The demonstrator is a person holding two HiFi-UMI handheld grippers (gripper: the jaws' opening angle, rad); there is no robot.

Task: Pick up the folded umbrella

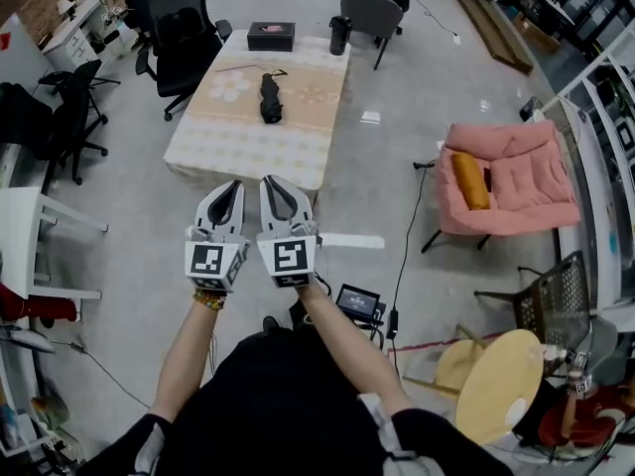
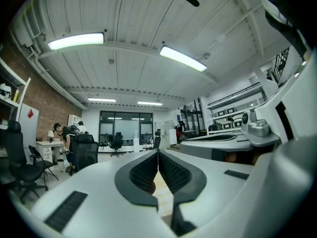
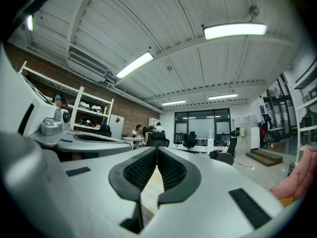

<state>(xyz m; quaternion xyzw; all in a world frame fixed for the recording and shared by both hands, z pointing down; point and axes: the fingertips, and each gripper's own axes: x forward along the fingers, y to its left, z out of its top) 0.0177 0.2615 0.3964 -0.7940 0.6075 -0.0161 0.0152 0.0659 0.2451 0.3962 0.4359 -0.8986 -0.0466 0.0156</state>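
Observation:
A black folded umbrella (image 1: 270,98) lies on the table (image 1: 248,147) with the pale patterned cloth, far ahead of both grippers. My left gripper (image 1: 230,188) and right gripper (image 1: 272,185) are held side by side, level, short of the table's near edge. Both are shut with nothing between the jaws. In the left gripper view the left gripper (image 2: 158,152) has its ribbed pads meeting at the tips. The right gripper (image 3: 157,150) looks the same in its own view. The umbrella shows in neither gripper view.
A black box (image 1: 271,36) and a dark cylinder (image 1: 339,35) stand at the table's far end. Black office chairs (image 1: 184,28) flank the table on the left. A pink armchair (image 1: 506,178) with an orange cushion stands right. A cable (image 1: 405,256) runs across the floor.

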